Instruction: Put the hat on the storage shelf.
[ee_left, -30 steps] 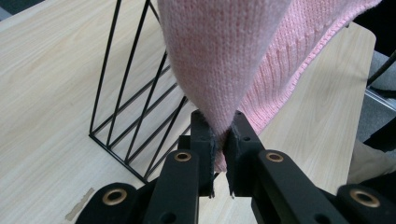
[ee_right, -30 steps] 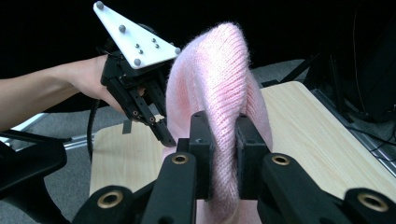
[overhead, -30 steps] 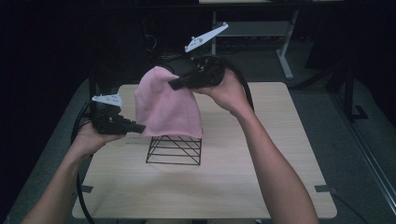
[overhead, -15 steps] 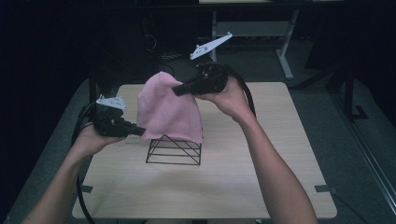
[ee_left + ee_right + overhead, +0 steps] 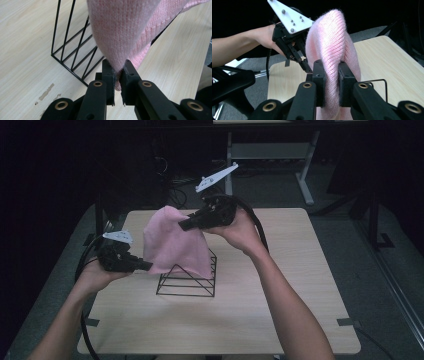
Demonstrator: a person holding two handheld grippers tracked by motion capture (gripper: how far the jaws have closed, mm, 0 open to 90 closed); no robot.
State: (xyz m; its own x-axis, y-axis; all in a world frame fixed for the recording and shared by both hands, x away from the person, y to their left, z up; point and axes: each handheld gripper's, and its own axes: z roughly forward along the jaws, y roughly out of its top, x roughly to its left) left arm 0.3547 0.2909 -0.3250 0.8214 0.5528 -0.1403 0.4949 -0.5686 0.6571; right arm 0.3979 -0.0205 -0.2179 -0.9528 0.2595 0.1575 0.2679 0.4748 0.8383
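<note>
Table [image 5: 280,320]: high view shows wire rack [image 5: 187,280] under pink knit [image 5: 172,245].

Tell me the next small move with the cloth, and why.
Probably lower both tongs together to settle the cloth onto the rack. The left tongs pinch its lower edge, the right tongs its top fold, and it hangs over the rack.

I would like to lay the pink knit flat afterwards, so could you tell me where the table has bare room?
The table is bare along the whole near edge in front of the wire rack, and across its right half. The far edge behind the rack is also free. It is crowded mid-left, where both tongs, left and right, hold the pink knit over the rack.
</note>
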